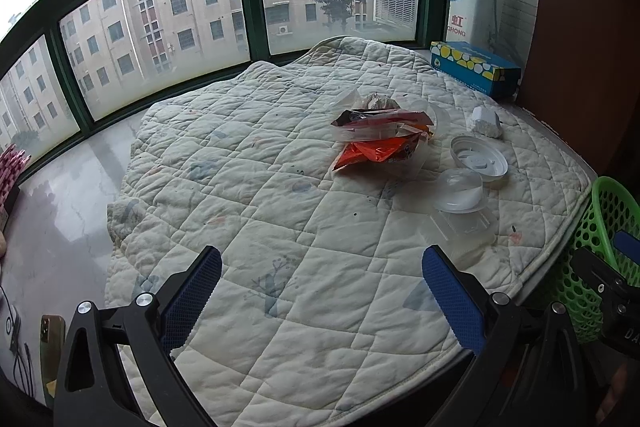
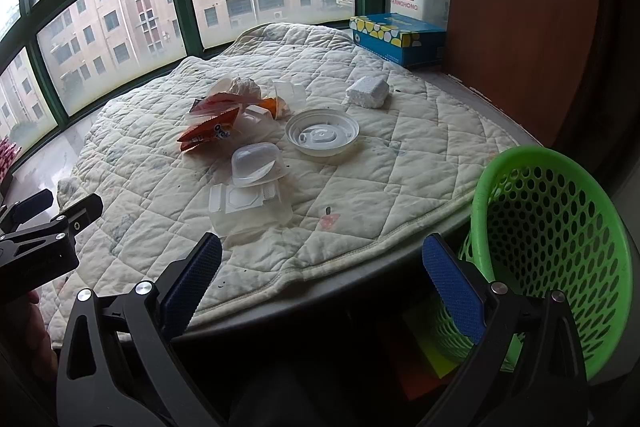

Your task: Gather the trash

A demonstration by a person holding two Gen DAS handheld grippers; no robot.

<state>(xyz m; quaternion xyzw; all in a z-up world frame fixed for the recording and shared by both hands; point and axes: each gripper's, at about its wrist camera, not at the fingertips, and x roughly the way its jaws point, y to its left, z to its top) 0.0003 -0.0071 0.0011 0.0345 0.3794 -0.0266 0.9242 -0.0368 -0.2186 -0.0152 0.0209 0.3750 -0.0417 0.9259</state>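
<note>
Both jaws are held wide, empty; the thin clear box (image 2: 250,205) could be crushed or slipped past the basket (image 2: 560,227)

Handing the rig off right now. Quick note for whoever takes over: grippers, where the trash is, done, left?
Left gripper: open, empty, over the quilt.
Right gripper: open, empty, at the quilt's near edge beside the green basket.
Trash, all on the quilt: orange snack wrappers, white round lid, clear domed cup, clear flat container, white foam block, more clear plastic behind the wrappers.
Done: nothing visibly collected; what shows of the basket's inside holds no trash.
Left: everything, into the basket presumably.
</note>
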